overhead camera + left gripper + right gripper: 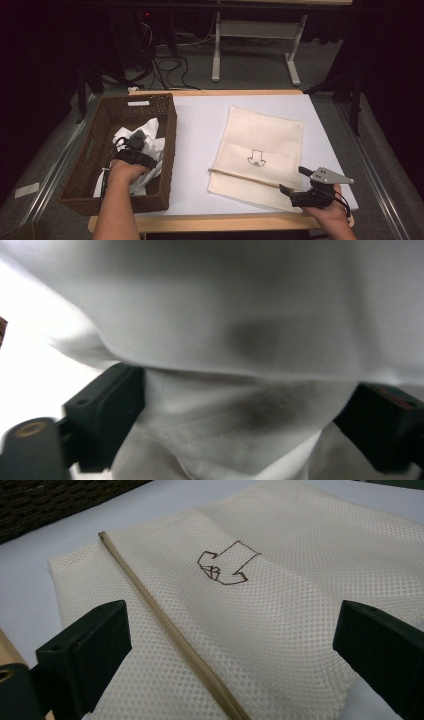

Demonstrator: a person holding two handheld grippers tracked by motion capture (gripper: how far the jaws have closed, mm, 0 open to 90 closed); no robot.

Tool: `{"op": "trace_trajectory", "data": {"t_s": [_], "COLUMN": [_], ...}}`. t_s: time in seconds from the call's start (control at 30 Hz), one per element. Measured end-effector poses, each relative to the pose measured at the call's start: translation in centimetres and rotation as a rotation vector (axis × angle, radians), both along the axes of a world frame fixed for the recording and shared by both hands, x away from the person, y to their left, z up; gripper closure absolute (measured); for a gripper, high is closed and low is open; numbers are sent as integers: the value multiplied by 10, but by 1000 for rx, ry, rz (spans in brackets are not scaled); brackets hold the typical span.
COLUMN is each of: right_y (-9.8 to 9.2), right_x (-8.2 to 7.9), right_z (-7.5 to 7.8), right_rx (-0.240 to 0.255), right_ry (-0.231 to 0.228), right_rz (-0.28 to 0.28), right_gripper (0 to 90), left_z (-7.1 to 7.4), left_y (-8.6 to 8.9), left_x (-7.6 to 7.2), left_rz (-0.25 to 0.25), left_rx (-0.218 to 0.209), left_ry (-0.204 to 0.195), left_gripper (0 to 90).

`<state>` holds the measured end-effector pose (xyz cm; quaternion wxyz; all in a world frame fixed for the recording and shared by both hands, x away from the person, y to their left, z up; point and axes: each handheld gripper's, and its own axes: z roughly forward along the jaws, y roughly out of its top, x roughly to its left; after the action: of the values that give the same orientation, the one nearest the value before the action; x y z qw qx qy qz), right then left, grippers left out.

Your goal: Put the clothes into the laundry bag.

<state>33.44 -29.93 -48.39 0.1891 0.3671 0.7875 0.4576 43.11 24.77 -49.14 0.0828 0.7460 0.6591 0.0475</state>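
A brown wicker basket (88, 150) stands at the table's left with crumpled white cloth (151, 131) in it. My left gripper (136, 138) reaches down into the basket. In the left gripper view a fold of the white cloth (225, 315) lies between its wide-apart jaws, and the left gripper (240, 405) stands open. A cream mesh bag (262, 142) with a small line drawing lies flat to the right. Its zipper (170, 625) runs along the near end. My right gripper (294, 180) hovers open just over the bag's near right corner (280, 605).
The white table top (200, 125) has a wooden front edge (225, 222). The basket's tall right wall (171, 130) stands between the two hands. Beyond the table lie floor cables (170, 65) and a white desk frame (216, 45).
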Motion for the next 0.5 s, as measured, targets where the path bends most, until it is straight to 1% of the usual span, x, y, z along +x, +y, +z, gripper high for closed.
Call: {"op": "trace_trajectory", "data": {"t_s": [0.03, 0.07, 0.1, 0.13, 0.17, 0.2, 0.23, 0.3, 0.4, 0.47, 0.5], "right_y": [0, 0, 0, 0, 0, 0, 0, 0, 0, -1, -1], "right_x": [0, 0, 0, 0, 1, 0, 0, 0, 1, 1, 1], "right_z": [0, 0, 0, 0, -1, -1, -1, -1, -1, -1, -1], "right_rx": [0, -3, -3, -2, -1, 0, 2, 2, 4, 2, 5], "right_ry": [-1, -1, -1, 1, 1, 2, 3, 4, 5, 2, 7], "right_rz": [1, 3, 2, 2, 1, 1, 0, -1, -2, 0, -4], "right_gripper": [29, 29, 30, 30, 31, 31, 32, 32, 32, 33, 33], "left_z": [2, 4, 5, 6, 6, 7, 7, 8, 9, 9, 11], "left_y": [1, 2, 3, 4, 5, 5, 5, 4, 4, 4, 4], "left_x": [-1, -2, -3, -4, -4, -5, -5, -6, -6, -6, -7], "left_rz": [-2, 3, 7, 10, 8, 4, 6, -3, -1, -2, -7], "left_rx": [6, 12, 5, 12, 12, 8, 13, 34, 37, 35, 37], "left_ry": [-5, -17, -25, -41, -47, -51, -61, -68, -83, -87, -98], "left_gripper": [193, 267, 304, 371, 442, 465, 516, 598, 705, 753, 769]}}
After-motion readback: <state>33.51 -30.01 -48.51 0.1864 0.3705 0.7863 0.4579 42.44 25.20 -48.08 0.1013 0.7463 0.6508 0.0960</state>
